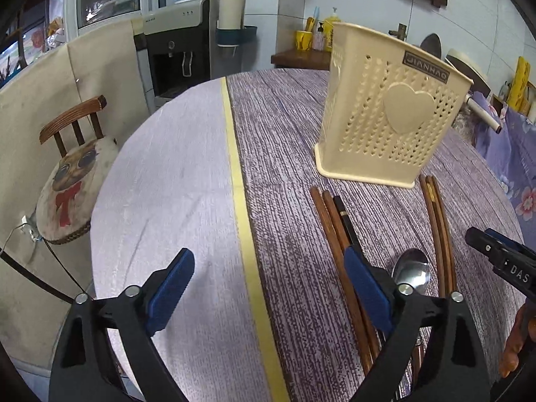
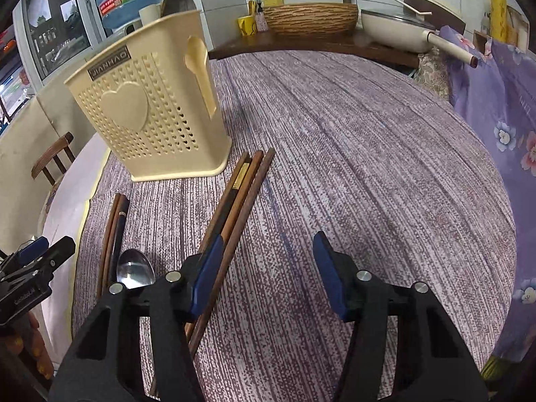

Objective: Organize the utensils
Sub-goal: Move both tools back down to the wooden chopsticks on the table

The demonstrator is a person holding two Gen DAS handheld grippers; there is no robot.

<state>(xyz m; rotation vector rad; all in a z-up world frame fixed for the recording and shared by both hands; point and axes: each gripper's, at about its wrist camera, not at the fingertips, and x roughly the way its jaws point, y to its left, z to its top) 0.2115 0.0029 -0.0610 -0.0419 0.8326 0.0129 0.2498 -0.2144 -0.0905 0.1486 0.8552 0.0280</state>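
A cream perforated utensil holder [image 1: 385, 107] [image 2: 150, 114] with a heart on its side stands upright on the round table. In front of it lie two bundles of brown chopsticks and a steel spoon [image 1: 410, 269] [image 2: 134, 269]. My left gripper [image 1: 268, 284] is open over the table, its right finger above the left chopstick bundle [image 1: 331, 214]. The other bundle [image 1: 439, 227] lies right of the spoon. My right gripper [image 2: 268, 271] is open with nothing between its pads, its left finger over the right chopstick bundle [image 2: 241, 197]. Each gripper shows at the edge of the other view.
A yellow tape stripe [image 1: 239, 181] splits the table [image 2: 368, 154] into a pale and a purple half. A wooden chair [image 1: 72, 181] stands to the left, with a water dispenser [image 1: 177, 57] behind it. A counter with a woven basket [image 2: 311, 16] and a pan [image 2: 395, 30] lies beyond. Floral cloth [image 2: 495, 127] hangs on the right.
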